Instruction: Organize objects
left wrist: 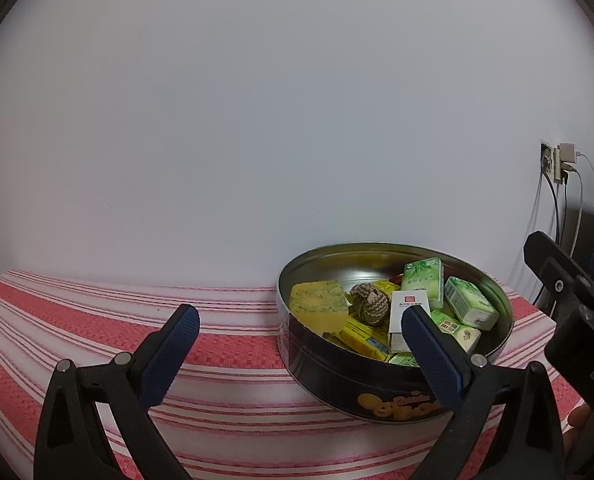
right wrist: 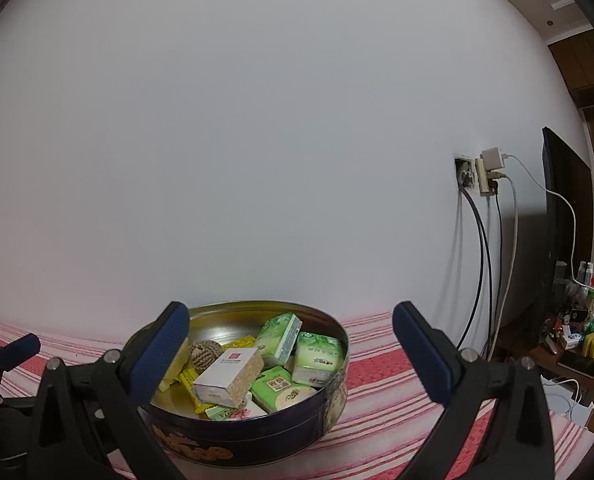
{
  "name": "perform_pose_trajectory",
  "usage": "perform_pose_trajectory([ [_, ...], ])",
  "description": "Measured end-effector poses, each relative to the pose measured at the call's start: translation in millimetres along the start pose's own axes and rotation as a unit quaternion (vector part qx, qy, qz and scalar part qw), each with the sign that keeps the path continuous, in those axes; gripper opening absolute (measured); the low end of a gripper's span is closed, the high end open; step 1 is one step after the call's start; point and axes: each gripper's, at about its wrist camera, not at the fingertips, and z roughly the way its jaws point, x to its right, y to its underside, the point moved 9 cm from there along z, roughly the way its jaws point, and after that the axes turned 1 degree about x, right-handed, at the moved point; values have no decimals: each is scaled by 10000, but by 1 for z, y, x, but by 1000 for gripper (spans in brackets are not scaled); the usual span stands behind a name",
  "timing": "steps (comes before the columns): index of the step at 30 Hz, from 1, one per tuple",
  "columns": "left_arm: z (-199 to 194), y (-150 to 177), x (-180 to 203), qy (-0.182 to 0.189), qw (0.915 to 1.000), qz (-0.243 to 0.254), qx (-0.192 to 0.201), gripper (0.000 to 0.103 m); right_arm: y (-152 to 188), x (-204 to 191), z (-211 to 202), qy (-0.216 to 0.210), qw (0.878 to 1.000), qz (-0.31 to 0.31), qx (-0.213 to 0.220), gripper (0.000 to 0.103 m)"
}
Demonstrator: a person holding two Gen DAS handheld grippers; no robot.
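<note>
Cookie tin (left wrist: 393, 392): filled with tissue packs (right wrist: 319, 354), sponge (left wrist: 317, 304), rope ball (left wrist: 371, 303). Striped cloth (left wrist: 225, 344) bare; sorting apparently complete. Left gripper (left wrist: 299, 354), right gripper (right wrist: 291, 354): wide, empty.

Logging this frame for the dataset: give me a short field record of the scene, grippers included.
surface: red-and-white striped cloth
container: round cookie tin, lid off
contents: green tissue packs, white box, rope knot ball, yellow sponge, yellow packets
left gripper: open, empty
right gripper: open, empty
background: white wall, wall outlet with cables
</note>
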Motion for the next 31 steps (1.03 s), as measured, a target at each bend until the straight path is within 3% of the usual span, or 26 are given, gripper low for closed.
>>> perform_pose_trajectory([
  [26,-5,1,-7,-119,9999,14,-107,102,-2,-7,-3,14,10000,-8,76,103],
  [31,-1,3,-2,44,9997,58,-224,102,-1,-5,-3,53,10000,29,60,103],
])
